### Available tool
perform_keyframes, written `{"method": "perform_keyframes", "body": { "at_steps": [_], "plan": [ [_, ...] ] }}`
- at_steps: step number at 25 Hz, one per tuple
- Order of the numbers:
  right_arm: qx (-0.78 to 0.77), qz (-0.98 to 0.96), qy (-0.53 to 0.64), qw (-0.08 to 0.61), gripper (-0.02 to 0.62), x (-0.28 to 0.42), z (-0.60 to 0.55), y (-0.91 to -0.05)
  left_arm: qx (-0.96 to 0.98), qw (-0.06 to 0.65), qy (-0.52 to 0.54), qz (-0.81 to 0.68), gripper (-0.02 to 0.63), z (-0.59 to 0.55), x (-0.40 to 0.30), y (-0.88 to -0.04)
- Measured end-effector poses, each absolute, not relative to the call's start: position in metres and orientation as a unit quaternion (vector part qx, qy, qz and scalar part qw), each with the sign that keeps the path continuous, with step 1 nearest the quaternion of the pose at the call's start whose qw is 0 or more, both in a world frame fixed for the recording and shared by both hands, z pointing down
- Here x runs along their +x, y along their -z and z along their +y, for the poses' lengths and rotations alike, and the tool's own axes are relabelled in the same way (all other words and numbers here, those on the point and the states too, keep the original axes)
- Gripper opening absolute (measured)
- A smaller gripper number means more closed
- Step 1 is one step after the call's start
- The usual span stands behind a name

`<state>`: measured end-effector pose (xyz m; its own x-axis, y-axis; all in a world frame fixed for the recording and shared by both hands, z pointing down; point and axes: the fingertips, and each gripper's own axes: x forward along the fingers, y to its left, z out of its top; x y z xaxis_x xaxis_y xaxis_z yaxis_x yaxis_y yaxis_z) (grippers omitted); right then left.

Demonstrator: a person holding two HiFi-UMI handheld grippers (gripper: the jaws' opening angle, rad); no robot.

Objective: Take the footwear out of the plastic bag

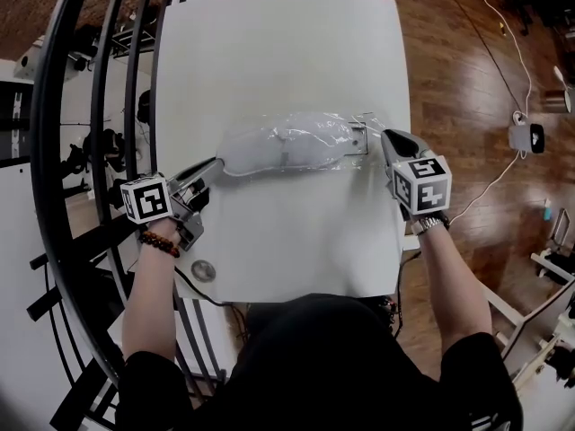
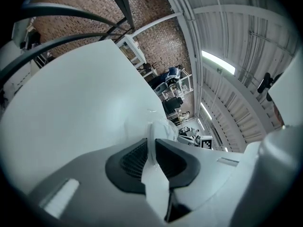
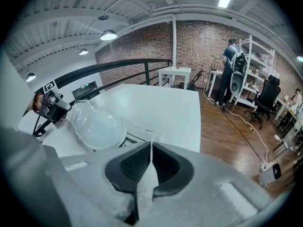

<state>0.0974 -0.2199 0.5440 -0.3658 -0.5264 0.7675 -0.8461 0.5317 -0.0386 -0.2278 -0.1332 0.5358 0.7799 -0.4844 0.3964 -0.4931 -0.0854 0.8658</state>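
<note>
A clear plastic bag (image 1: 287, 142) lies across the middle of the white table (image 1: 269, 43), with pale white footwear (image 1: 305, 135) showing through it. My left gripper (image 1: 218, 162) is at the bag's left end, shut on a bunched strip of its plastic. In the left gripper view that strip runs between the pads of the left gripper (image 2: 152, 148), and the bag (image 2: 163, 126) bulges just beyond. My right gripper (image 1: 384, 138) is at the bag's right end. In the right gripper view the right gripper (image 3: 151, 148) has its pads together on the film's edge, and the bag (image 3: 94, 124) lies to the left.
A small round disc (image 1: 203, 270) lies near the table's front left corner. Black railings (image 1: 81, 151) curve along the left side. To the right is wood floor with a white cable and a small box (image 1: 526, 137). A person (image 3: 233, 70) stands at shelves far off.
</note>
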Motion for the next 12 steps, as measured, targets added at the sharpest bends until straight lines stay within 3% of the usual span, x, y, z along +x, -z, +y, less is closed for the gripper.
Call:
{"method": "perform_keyframes", "body": {
  "at_steps": [12],
  "plan": [
    [0.493,-0.752,-0.234,0.37,-0.005,0.141,-0.227,-0.542,0.683,0.615,0.109,-0.379,0.071,-0.143,-0.258,-0.521]
  ]
}}
